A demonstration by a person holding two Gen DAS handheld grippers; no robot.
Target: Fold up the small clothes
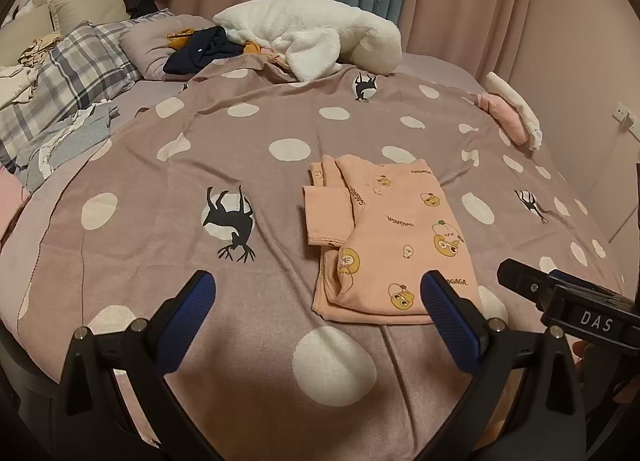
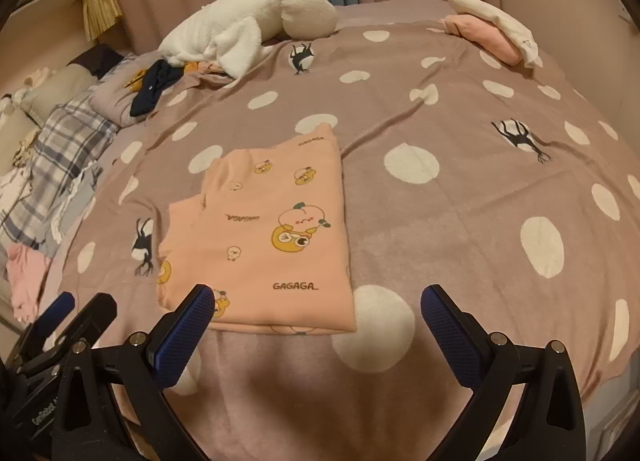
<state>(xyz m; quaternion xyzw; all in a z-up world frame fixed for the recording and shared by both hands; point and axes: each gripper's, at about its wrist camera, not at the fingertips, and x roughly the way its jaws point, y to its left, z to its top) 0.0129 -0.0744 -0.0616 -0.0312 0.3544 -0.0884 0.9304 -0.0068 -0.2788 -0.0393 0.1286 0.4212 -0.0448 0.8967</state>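
A small peach garment [image 1: 392, 237] printed with cartoon bears and "GAGAGA" lies partly folded on the mauve polka-dot bedspread [image 1: 240, 165], one sleeve folded across its left side. It also shows in the right wrist view [image 2: 272, 229]. My left gripper [image 1: 318, 301] is open and empty, hovering above the bed near the garment's near edge; its right finger overlaps the garment's near corner. My right gripper [image 2: 318, 313] is open and empty, just short of the garment's near edge. The right gripper's body shows at the right edge of the left wrist view [image 1: 568, 301].
A white fluffy blanket [image 1: 312, 33] and dark clothing [image 1: 200, 49] lie at the far side of the bed. Folded pink and white clothes [image 1: 512, 117] sit at the far right edge. Plaid pillows [image 1: 68, 73] and crumpled grey laundry [image 1: 64, 141] lie on the left. Curtains hang behind.
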